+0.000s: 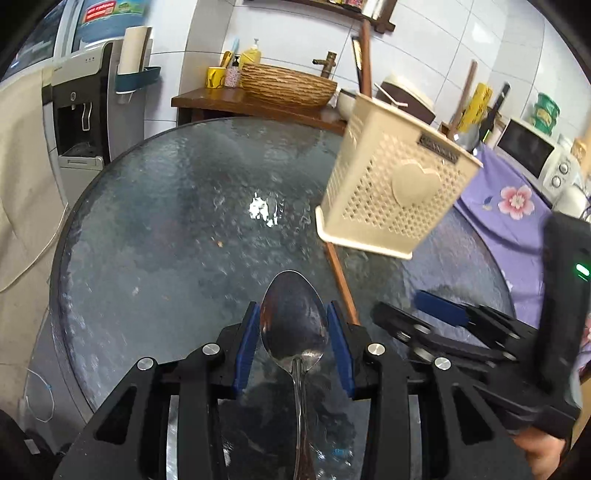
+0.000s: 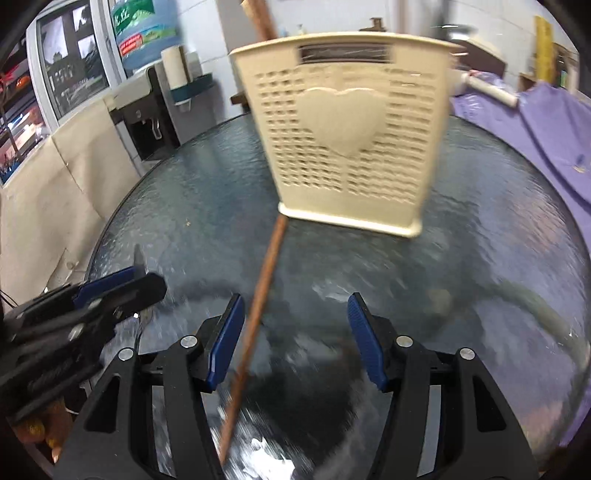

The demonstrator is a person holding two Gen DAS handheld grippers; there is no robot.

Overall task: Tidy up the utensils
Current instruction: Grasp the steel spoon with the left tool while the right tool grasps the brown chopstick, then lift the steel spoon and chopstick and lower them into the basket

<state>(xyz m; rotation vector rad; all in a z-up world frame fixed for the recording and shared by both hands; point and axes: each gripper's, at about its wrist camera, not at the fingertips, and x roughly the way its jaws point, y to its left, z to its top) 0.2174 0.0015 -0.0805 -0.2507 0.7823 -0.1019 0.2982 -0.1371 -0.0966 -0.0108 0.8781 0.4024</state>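
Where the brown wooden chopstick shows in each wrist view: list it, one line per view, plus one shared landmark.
Left wrist: the chopstick lies on the glass table, right of centre, running from under the basket toward the left gripper.
Right wrist: the chopstick crosses lower centre, just inside the right gripper's left finger.
Shared landmark: the cream heart basket.

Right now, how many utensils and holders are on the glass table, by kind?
Spoons: 1, the spoon between the left gripper fingers.
Chopsticks: 2, one chopstick lying on the table, one standing in the holder.
Holders: 1, the cream holder.
Total: 4.
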